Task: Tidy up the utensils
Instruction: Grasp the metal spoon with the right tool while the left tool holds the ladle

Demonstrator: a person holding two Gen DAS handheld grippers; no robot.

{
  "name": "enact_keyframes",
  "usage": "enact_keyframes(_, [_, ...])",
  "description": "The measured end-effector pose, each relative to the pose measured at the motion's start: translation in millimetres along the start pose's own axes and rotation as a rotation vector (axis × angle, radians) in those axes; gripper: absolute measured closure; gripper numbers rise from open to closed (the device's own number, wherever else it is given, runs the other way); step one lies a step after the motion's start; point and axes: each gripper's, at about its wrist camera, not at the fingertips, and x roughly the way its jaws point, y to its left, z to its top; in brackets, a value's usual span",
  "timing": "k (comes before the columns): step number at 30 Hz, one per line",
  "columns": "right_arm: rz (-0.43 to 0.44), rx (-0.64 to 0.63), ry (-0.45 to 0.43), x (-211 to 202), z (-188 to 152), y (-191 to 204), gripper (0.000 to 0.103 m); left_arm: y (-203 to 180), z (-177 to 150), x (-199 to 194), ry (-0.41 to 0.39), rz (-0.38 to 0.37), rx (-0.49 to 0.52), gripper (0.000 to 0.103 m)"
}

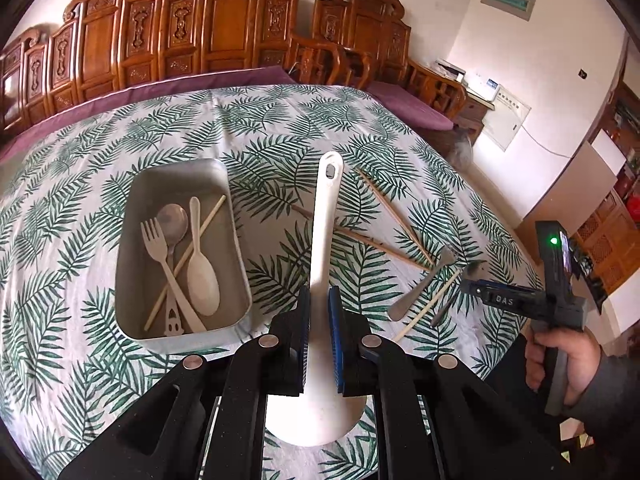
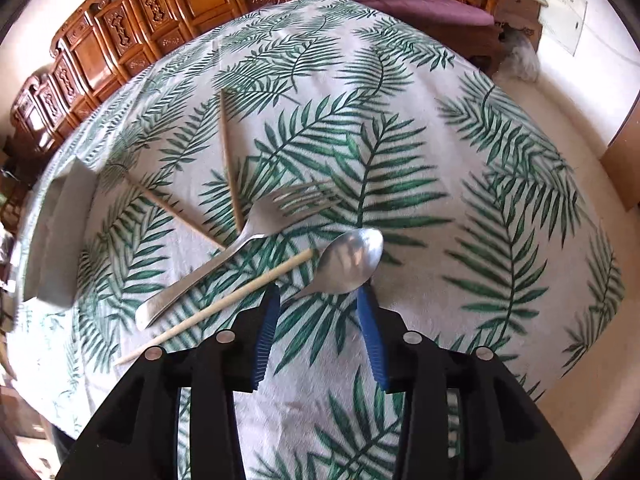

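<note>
Ladle handle is what you have pinched in your left gripper (image 1: 319, 312): the white plastic ladle (image 1: 325, 236) runs straight out along the fingers, its hole-tipped handle end pointing away from you and its bowl tucked low beneath the gripper body. The metal tray (image 1: 132, 300) lies to the left of that ladle, just beside it, with its long side running roughly the same way as the handle. It already holds a pale fork, a steel spoon, a cream spoon and one chopstick, all laid more or less lengthwise. So the move you judge next is a short sideways carry to the left with little or no twist, since ladle axis and tray axis nearly agree; watch that the handle tip does not overhang the far wall of the tray.

Your right gripper (image 2: 316, 300) stands wide apart and holds nothing. The metal spoon (image 2: 346, 260) lies right at its fingertips, bowl between them and handle slanting toward your left finger, so its long axis crosses the gripper's line at an angle rather than square. A light chopstick (image 2: 216, 308) lies just left of that spoon, close to the left fingertip, and a metal fork (image 2: 240, 248) lies beyond it; two brown chopsticks (image 2: 230, 160) cross farther out on the leaf-print bench (image 2: 460, 200). For everything loose on that side, your right hand is clearly the nearer one.
</note>
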Motion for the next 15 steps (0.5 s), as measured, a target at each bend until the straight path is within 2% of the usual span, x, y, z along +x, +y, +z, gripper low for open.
enact_keyframes(5, [-0.064,-0.037,-0.031,7,9,6,0.060,5,-1,-6,-0.009,0.011,-0.009,0.095])
enact_keyframes(8, [-0.091,-0.062,-0.042,10,13,5,0.064,7,-3,-9,-0.009,0.014,-0.012,0.095])
enact_keyframes(11, [-0.117,-0.077,-0.063,11,16,2,0.075,8,-6,-10,-0.006,0.019,-0.013,0.095])
enact_keyframes(14, [-0.106,-0.073,-0.085,9,20,-3,0.090,9,-7,-11,-0.005,0.022,-0.014,0.095])
enact_keyframes(15, [-0.106,-0.074,-0.085,8,21,-4,0.092,9,-7,-11,-0.005,0.023,-0.015,0.095])
